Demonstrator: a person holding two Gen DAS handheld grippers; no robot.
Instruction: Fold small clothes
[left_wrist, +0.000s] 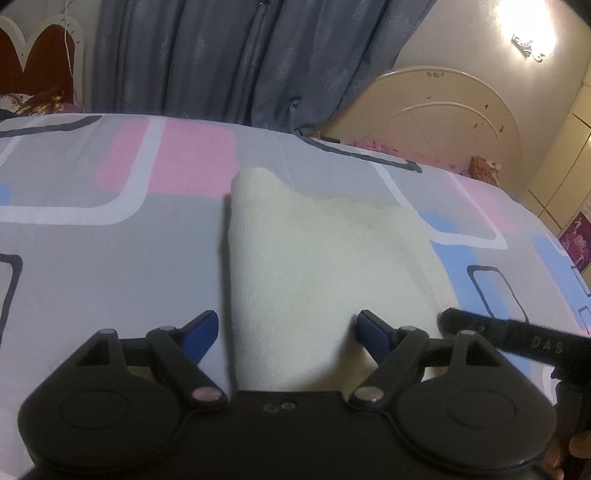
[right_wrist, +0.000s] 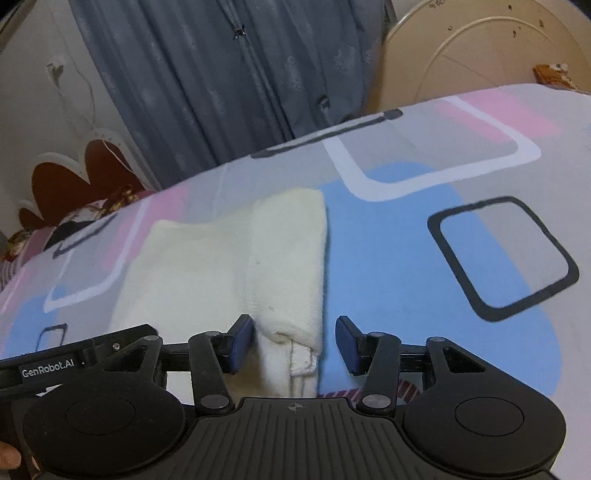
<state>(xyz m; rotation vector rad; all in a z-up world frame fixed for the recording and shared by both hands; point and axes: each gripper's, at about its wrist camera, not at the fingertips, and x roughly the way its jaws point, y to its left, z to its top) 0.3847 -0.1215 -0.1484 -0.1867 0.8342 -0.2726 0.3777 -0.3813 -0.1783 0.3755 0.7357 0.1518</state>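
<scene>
A small cream knit garment (left_wrist: 317, 251) lies folded on the patterned bedsheet (left_wrist: 110, 266). In the left wrist view my left gripper (left_wrist: 288, 332) hangs open over its near edge, with the cloth between the blue pads (left_wrist: 203, 332) and neither pad pressing on it. In the right wrist view the garment (right_wrist: 221, 266) has its right side folded over into a thick strip (right_wrist: 291, 258). My right gripper (right_wrist: 295, 343) stands open around that strip's near end, and the pads (right_wrist: 347, 343) are not pressing on it.
Grey curtains (left_wrist: 221, 62) hang behind the bed, with a cream headboard (left_wrist: 443, 114) to the right. Part of the other gripper (left_wrist: 517, 336) juts in at the right of the left wrist view. The sheet to the right of the garment (right_wrist: 424, 258) is bare.
</scene>
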